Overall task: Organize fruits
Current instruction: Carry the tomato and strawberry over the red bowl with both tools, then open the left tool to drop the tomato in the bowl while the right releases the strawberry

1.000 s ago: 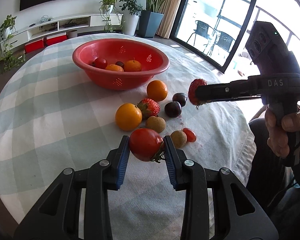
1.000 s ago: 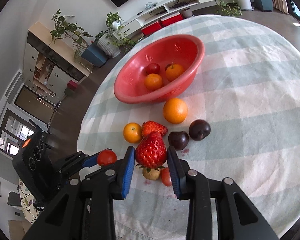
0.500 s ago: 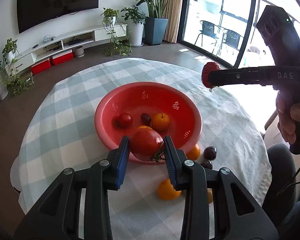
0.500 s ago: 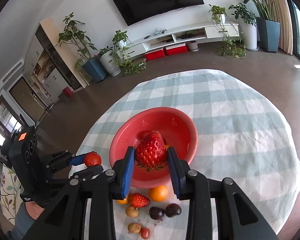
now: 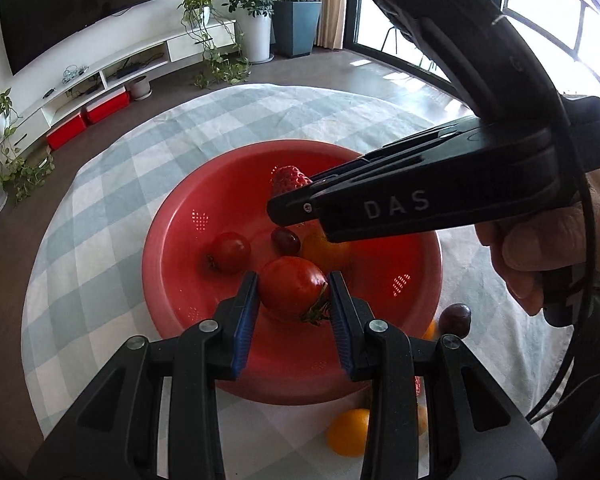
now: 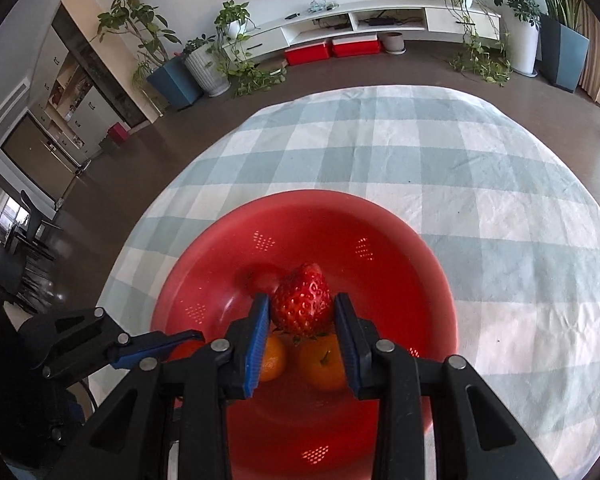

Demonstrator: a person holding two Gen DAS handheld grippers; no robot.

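My left gripper (image 5: pixel 294 312) is shut on a red tomato (image 5: pixel 290 288) and holds it above the near side of the red colander bowl (image 5: pixel 172 264). My right gripper (image 6: pixel 302 330) is shut on a strawberry (image 6: pixel 302 300) and holds it over the middle of the bowl (image 6: pixel 420 264). In the left wrist view the right gripper crosses from the right with the strawberry (image 5: pixel 288 178) at its tip. In the bowl lie a small tomato (image 5: pixel 230 251), a dark grape (image 5: pixel 286 239) and two oranges (image 6: pixel 324 364). The left gripper (image 6: pixel 156 346) also shows at the left of the right wrist view.
The bowl stands on a round table with a green-and-white checked cloth (image 6: pixel 480 184). Loose fruit lies on the cloth near the bowl: an orange (image 5: pixel 348 432) and a dark plum (image 5: pixel 454 318), with more partly hidden behind my left gripper.
Both grippers have moved forward and down over the bowl with their fruit. The right gripper has swung in close across the left wrist view.
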